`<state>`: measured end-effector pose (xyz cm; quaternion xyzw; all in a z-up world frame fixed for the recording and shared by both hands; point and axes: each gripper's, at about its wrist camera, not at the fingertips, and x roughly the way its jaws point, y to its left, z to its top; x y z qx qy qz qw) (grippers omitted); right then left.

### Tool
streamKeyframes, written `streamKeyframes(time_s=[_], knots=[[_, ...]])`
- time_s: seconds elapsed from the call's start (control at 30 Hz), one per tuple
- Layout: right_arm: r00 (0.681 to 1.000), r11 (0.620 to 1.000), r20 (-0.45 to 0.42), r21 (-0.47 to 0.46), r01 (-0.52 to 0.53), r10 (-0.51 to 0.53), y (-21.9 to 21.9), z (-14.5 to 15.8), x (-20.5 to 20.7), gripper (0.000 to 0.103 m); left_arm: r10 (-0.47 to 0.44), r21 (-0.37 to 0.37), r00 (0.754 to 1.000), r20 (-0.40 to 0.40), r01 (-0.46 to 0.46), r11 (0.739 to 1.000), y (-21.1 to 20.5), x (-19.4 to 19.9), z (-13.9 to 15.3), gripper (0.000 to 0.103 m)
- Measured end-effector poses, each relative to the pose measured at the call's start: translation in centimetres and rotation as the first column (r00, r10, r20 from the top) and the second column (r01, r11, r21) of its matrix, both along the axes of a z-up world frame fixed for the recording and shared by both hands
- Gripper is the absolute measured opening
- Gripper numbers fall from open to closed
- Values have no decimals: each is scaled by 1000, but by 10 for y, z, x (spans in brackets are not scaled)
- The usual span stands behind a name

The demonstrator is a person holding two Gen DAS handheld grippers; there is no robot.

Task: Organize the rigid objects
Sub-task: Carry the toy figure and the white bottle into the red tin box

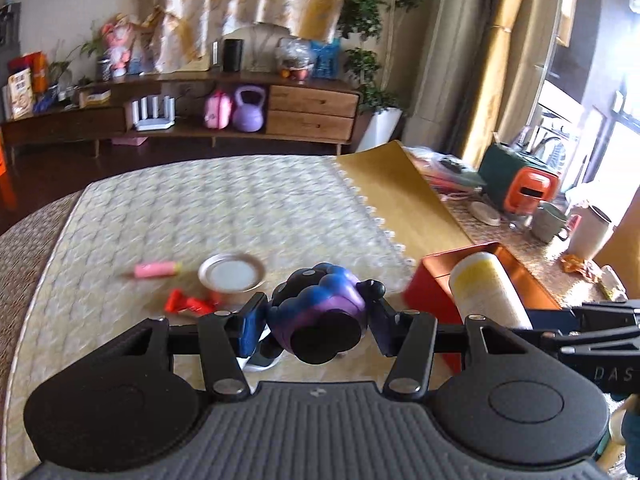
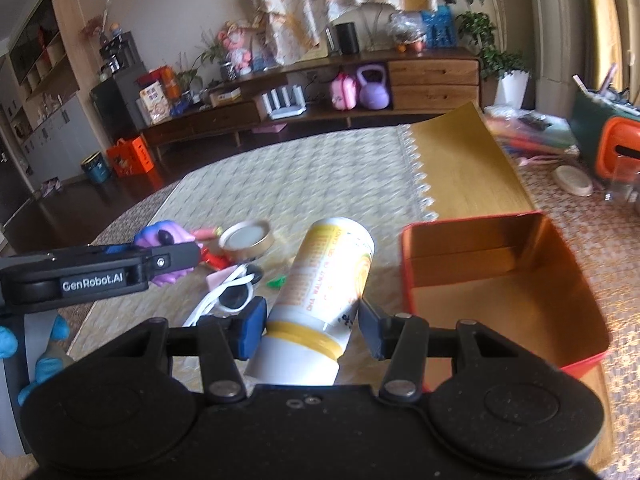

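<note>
At 2 o'clock from right gripper (image 2: 310,326), just beside it, sits red box (image 2: 508,276). R jaws clamped on yellow can (image 2: 328,276), long axis twd 12. Left gripper (image 1: 316,320) clamps purple toy (image 1: 320,304), farther off.

toy (image 1: 320,304): purple/blue/black swirl. can (image 2: 332,276): white, yellow band, orange print. box (image 2: 552,240): red outside, orange-brown inside. tablecloth (image 1: 200,208): cream, woven diamond pattern. lid (image 1: 232,272): silver rim, white centre. sunglasses (image 2: 236,292): white frame, dark lenses.
</note>
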<state>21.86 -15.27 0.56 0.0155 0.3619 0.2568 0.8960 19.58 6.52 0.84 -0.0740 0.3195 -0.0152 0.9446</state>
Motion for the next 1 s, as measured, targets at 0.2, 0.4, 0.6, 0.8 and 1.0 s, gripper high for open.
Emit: streamKeyframes(time_s=[0.2,0.4,0.6,0.8,1.0], knots=[[999,999,19,7,41,-41,-33,7,7,49,-53,-1,999,11,53,999,-35,14,8,53],[996,996,21,14,84,-85,-66,5,17,49,-113,9,993,22,112,994,-73,30,11,53],[993,993,14,2,121,-121,-96,-4,28,49,-164,34,986,12,163,986,-112,55,7,53],[990,990,1,-25,142,-142,-116,-17,44,49,-193,51,981,-17,193,980,-147,87,-8,53],[991,988,-15,-81,133,-135,-125,-32,64,49,-206,55,975,-82,211,976,-175,118,-30,53]])
